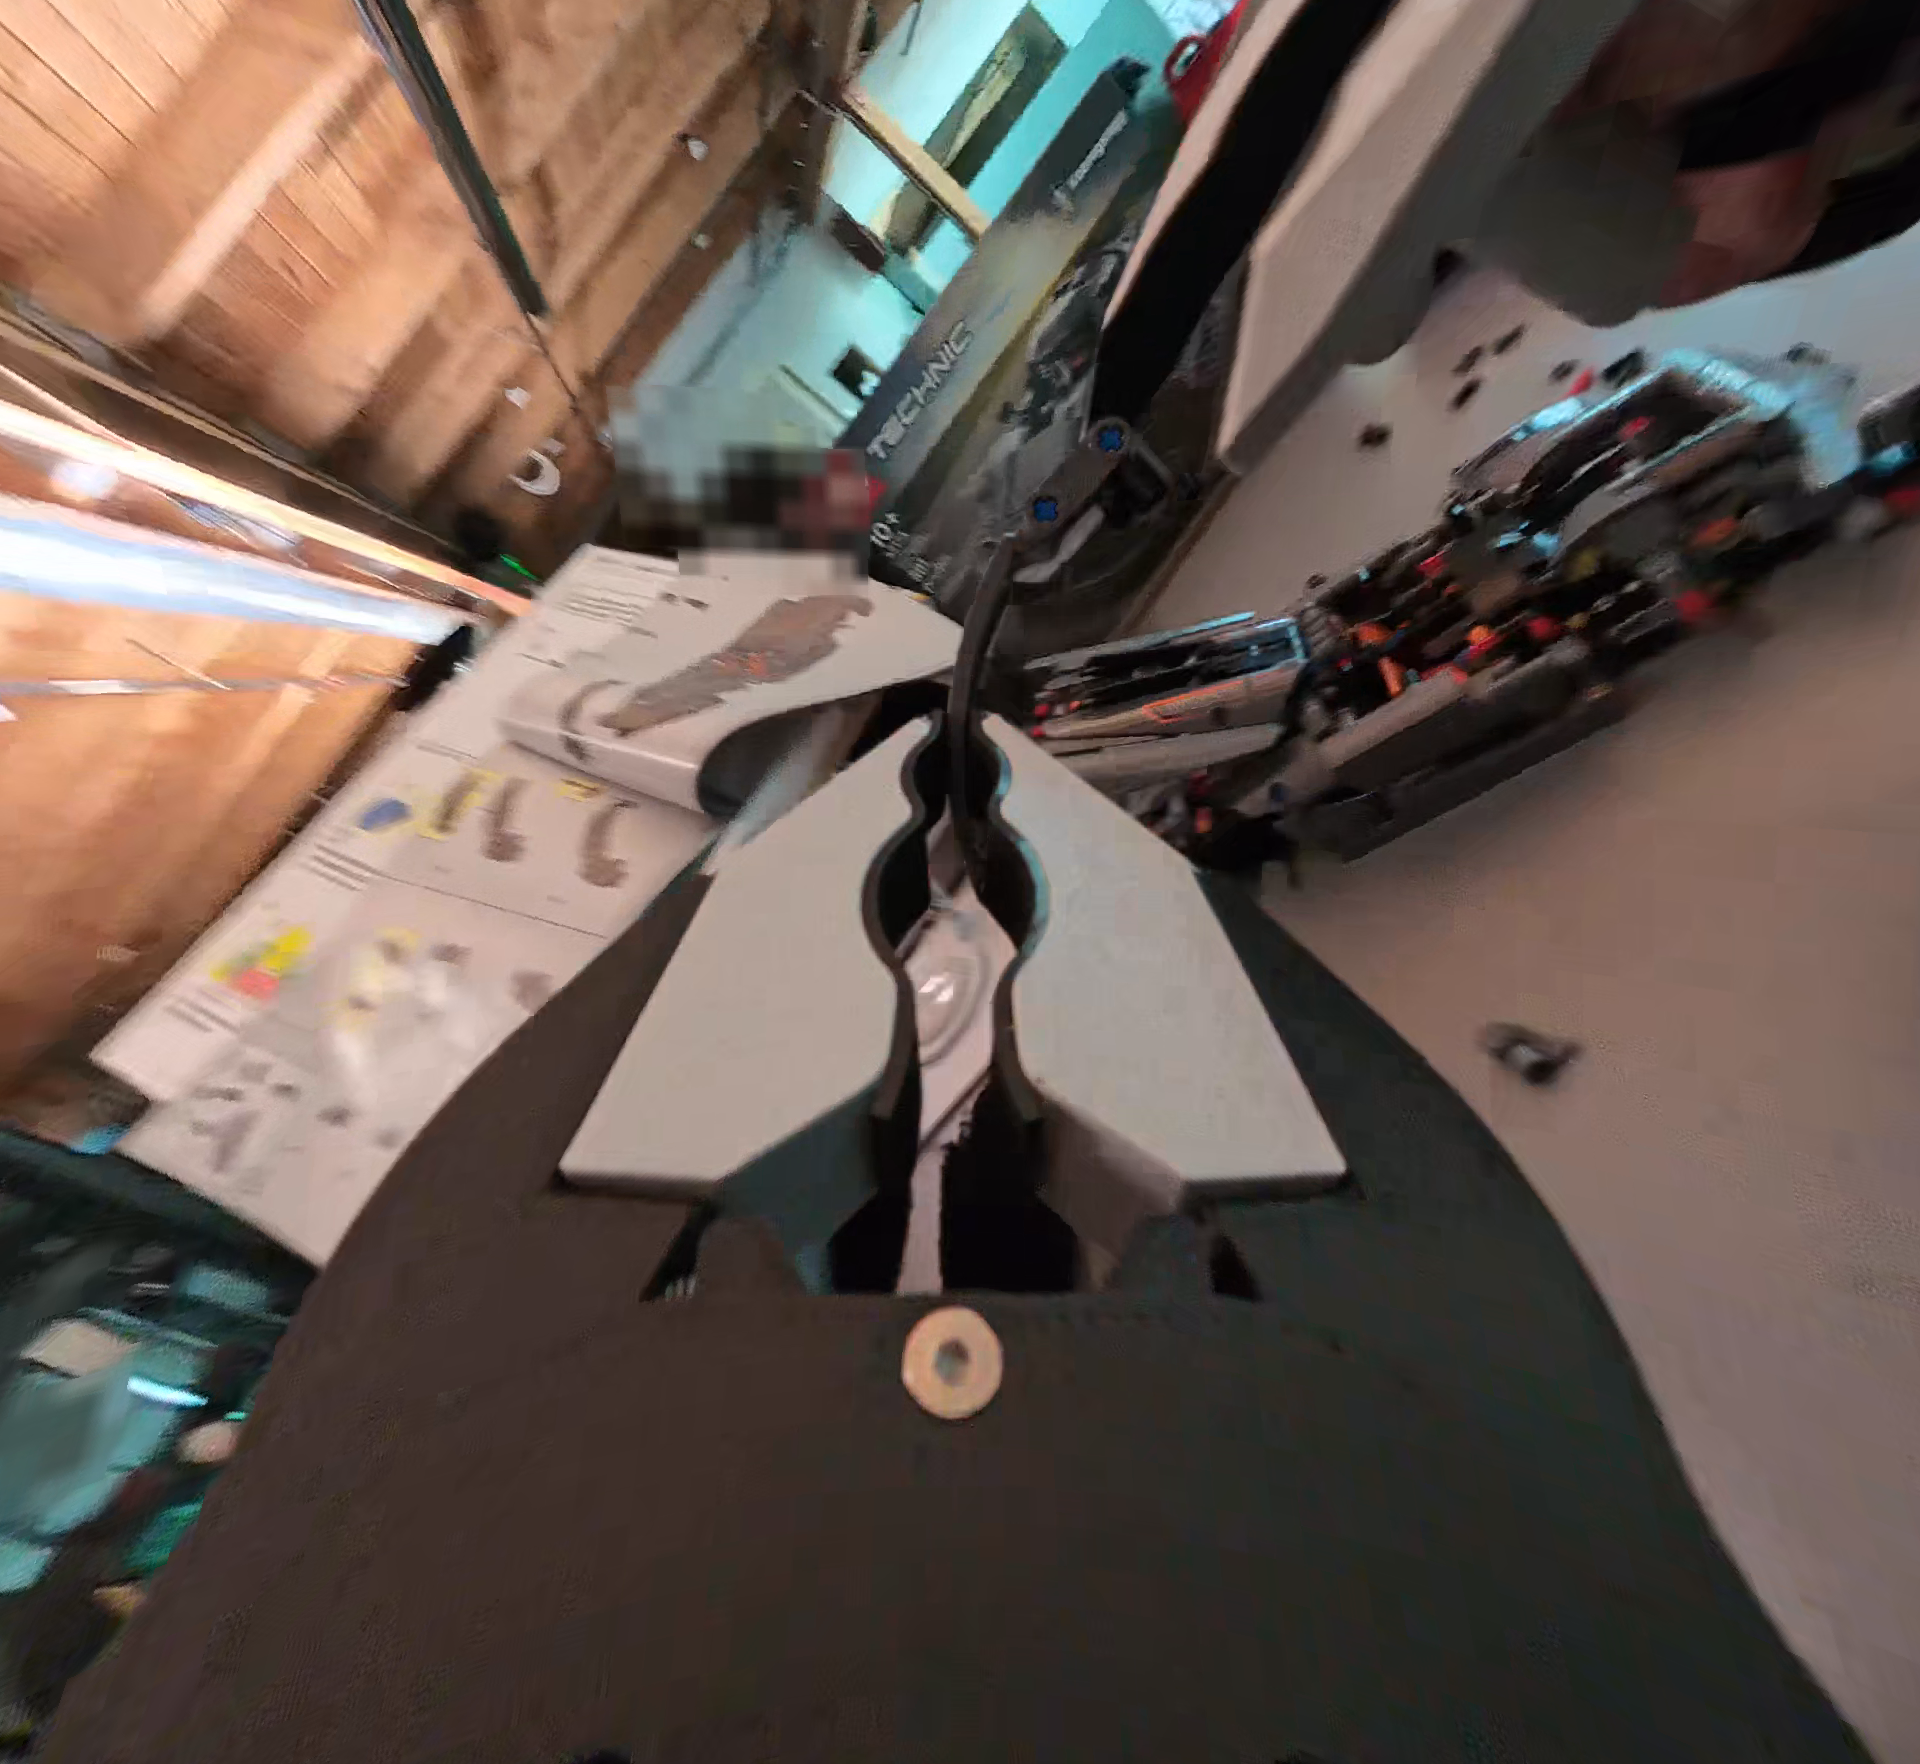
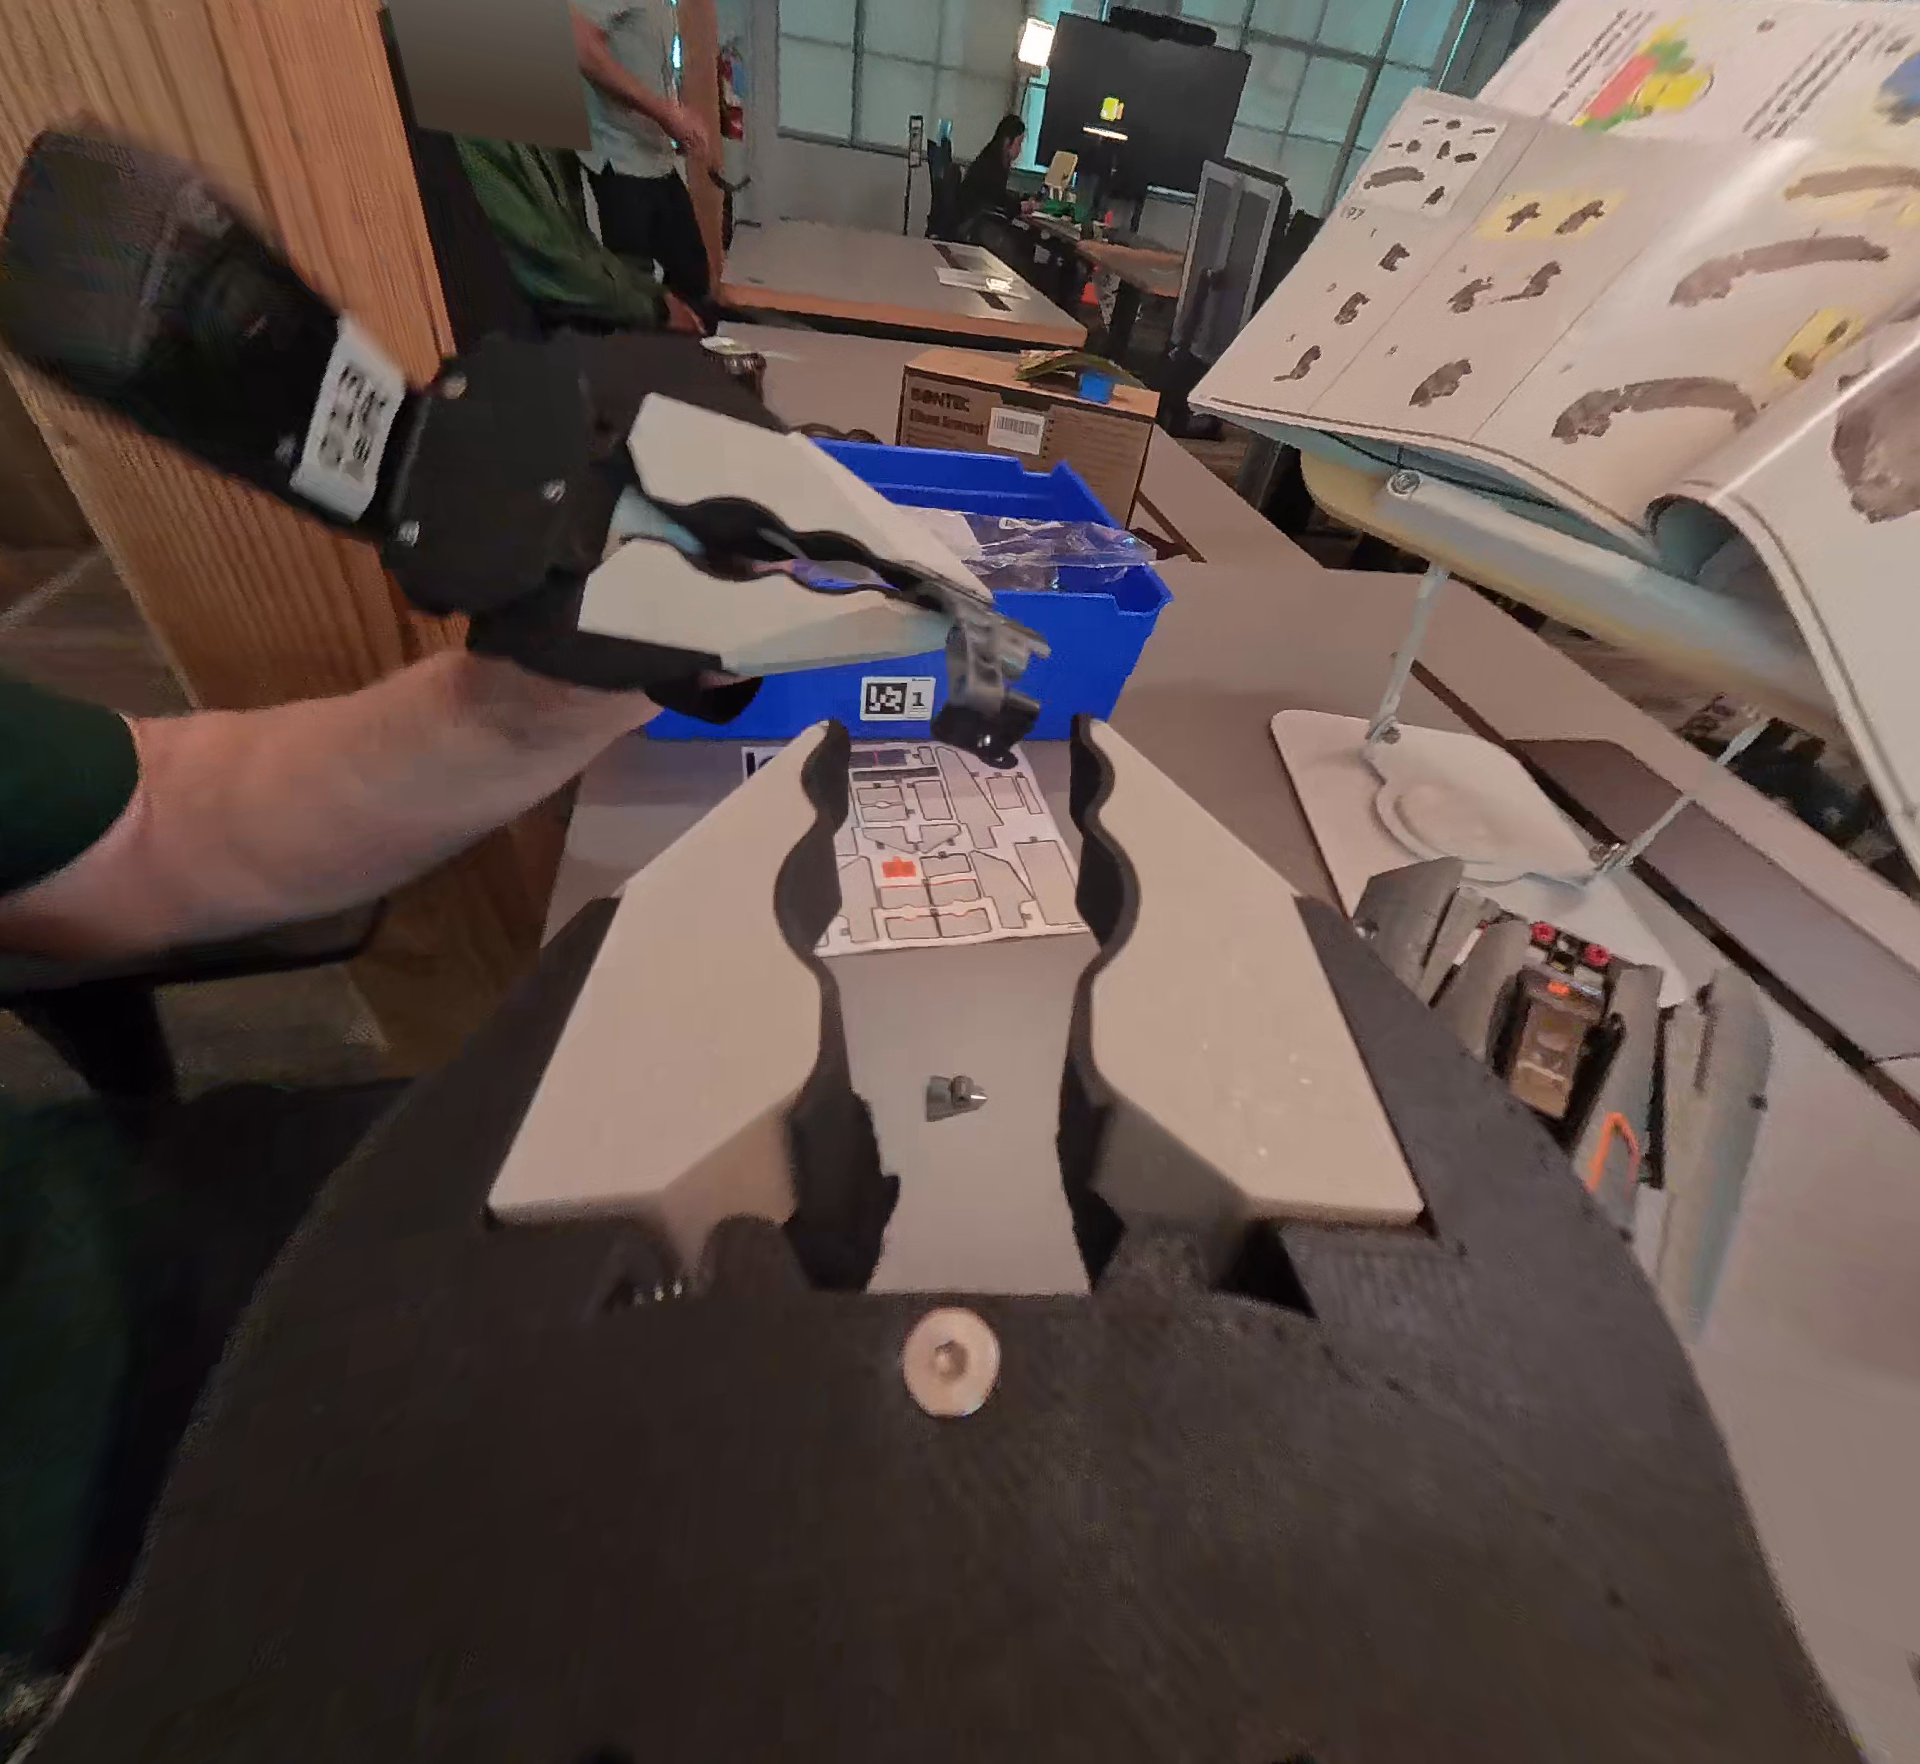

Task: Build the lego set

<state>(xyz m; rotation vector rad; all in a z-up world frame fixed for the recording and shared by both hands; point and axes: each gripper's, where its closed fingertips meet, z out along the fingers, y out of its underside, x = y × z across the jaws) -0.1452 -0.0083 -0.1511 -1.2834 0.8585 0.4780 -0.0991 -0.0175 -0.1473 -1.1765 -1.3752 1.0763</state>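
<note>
My left gripper (image 1: 961, 740) is shut on a thin black curved Lego piece (image 1: 977, 665) that carries a grey beam with blue pins (image 1: 1075, 473) at its far end. It holds the piece in the air. The right wrist view shows this gripper (image 2: 940, 618) above the table with the piece (image 2: 982, 691) hanging from its tips. My right gripper (image 2: 956, 748) is open and empty, just below and in front of that piece. A small grey Lego part (image 2: 954, 1097) lies on the table between its fingers. The part-built grey model (image 1: 1455, 634) lies on the table, also in the right wrist view (image 2: 1558, 1039).
A sticker sheet (image 2: 945, 857) lies ahead of the right gripper, with a blue bin (image 2: 1091, 613) of bags and a cardboard box (image 2: 1029, 426) behind it. The instruction booklet (image 2: 1610, 260) rests on a stand at right. A wooden pillar (image 2: 208, 156) and a person's forearm (image 2: 312, 779) are at left. Loose parts (image 1: 1527, 1054) dot the table. Left tips to right tips: about 5 cm.
</note>
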